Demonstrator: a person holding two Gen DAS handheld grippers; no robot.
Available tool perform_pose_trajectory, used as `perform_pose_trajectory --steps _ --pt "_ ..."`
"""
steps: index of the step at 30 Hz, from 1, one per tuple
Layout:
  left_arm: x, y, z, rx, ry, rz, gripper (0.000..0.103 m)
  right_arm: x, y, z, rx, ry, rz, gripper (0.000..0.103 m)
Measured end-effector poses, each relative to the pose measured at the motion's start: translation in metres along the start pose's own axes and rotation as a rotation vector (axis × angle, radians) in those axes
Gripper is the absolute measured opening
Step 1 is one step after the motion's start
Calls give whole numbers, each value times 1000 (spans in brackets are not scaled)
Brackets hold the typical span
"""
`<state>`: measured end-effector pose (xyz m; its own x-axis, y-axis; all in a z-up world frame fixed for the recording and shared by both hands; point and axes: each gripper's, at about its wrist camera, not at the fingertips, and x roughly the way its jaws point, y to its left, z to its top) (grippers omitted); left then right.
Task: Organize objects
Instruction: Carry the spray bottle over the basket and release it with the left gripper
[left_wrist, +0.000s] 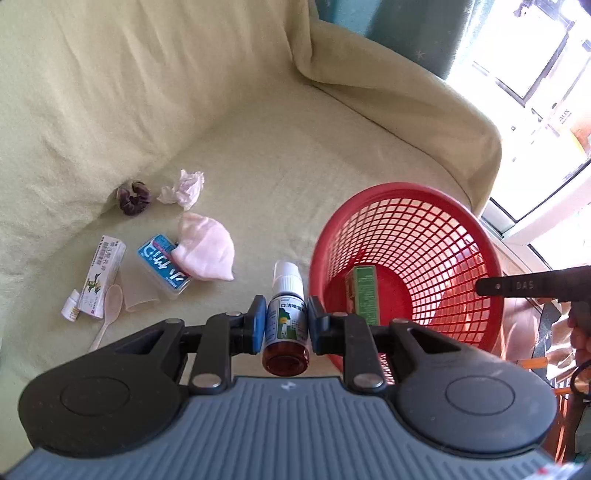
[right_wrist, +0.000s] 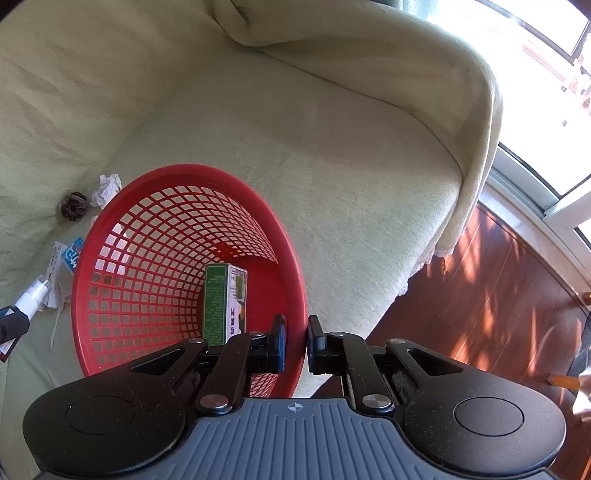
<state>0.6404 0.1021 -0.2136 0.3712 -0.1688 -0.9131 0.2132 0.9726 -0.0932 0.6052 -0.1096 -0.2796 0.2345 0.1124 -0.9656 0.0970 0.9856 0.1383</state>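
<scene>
Left jaws (left_wrist: 284, 325) clamp a spray bottle (left_wrist: 286, 314) (white cap forward); right jaws (right_wrist: 295, 341) pinch the red basket's rim (right_wrist: 297, 295).

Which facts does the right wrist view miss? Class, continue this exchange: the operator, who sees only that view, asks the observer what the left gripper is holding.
Observer: The left gripper is shut on a spray bottle, with its pads on the labelled body.
Operator: What else needs sorting?
Observer: A pink-white cloth lies partly on a blue box.
Operator: Anything smaller?
Observer: A small white bottle lies beside a plastic spoon.
</scene>
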Motion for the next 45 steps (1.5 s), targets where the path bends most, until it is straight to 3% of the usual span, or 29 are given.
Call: perform_pose_trajectory --steps 7,16,32,36,45 --pt "6 -37 15 43 -6 -49 19 1 -1 0 0 0 4 8" --pt "38 -72 18 69 60 -60 19 1 -2 1 3 -1 7 8" --pt "57 -100 22 95 68 -85 19 4 -3 4 5 5 17 8" --pt "53 -103 24 84 48 -98 35 4 -3 3 5 5 17 8" --pt "42 -70 17 43 27 -46 40 3 -7 2 3 15 20 8"
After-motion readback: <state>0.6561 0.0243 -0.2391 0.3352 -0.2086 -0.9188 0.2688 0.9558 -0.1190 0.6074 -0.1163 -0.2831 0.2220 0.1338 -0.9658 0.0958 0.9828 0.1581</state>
